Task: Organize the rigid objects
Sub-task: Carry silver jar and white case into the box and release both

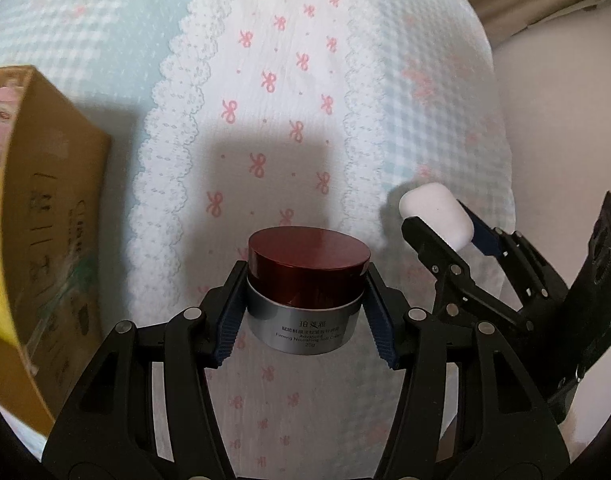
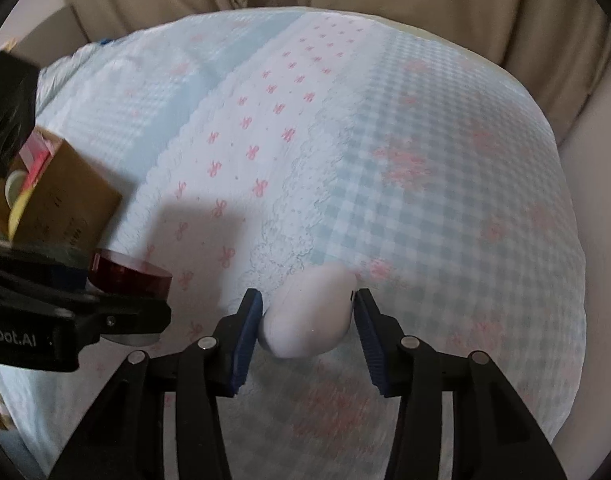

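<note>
Dark red lid over a silver body: cream jar [image 1: 305, 296] clamped between the blue ribbed pads [image 1: 227, 320] of the left gripper [image 1: 305, 320], both pads pressed flat against its sides, held clear of the cloth with printed label facing the camera. Just to the right, at about the same height, white rounded case [image 1: 435, 216] pinched in the right gripper [image 1: 445, 232], seen side-on. From the right wrist view, same white case [image 2: 309, 312] sitting between the right gripper [image 2: 308, 336] fingers, left pad [image 2: 247, 344] touching it and right pad close against its other side, jaws narrow and gripping. Left of it there, red lid [image 2: 131, 276] of the jar poking out above the black left gripper [image 2: 117, 312]. Beneath both, quilted bedspread [image 1: 289, 92] in pale blue gingham with a white lace-edged strip of pink bows. Farther left, brown cardboard box [image 1: 53, 216] standing on the cloth, yellow and pink items inside. Beyond the bed edge, beige curtain [image 2: 345, 4].
</note>
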